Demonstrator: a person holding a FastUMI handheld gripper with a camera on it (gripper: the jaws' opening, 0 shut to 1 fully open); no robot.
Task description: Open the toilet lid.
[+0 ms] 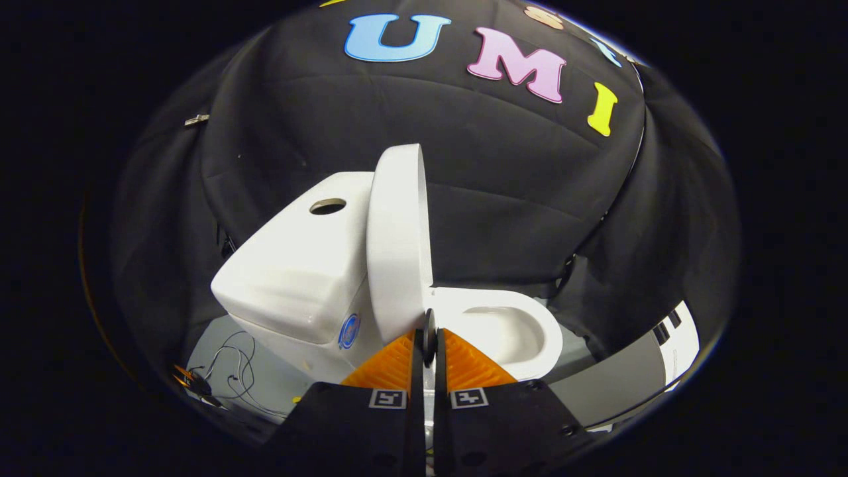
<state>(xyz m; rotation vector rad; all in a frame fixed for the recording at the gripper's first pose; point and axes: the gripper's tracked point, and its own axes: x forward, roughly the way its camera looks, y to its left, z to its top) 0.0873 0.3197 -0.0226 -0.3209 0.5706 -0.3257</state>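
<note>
A white toilet stands just ahead of my fingers, seen at a tilt. Its lid [397,238] is raised and stands nearly upright in front of the tank [298,271]. The seat and the open bowl [513,328] lie uncovered to the right of the lid. My gripper [429,334] is shut, its two fingers pressed together with nothing held between them. The tips sit right at the lid's lower edge, where it meets the bowl's rim. I cannot tell whether they touch it.
The tank top has a round hole [328,206], and a blue sticker [349,331] marks its side. Thin cables [232,371] lie on the grey floor left of the toilet. A white panel [679,338] stands at the right. Black cloth walls surround the booth.
</note>
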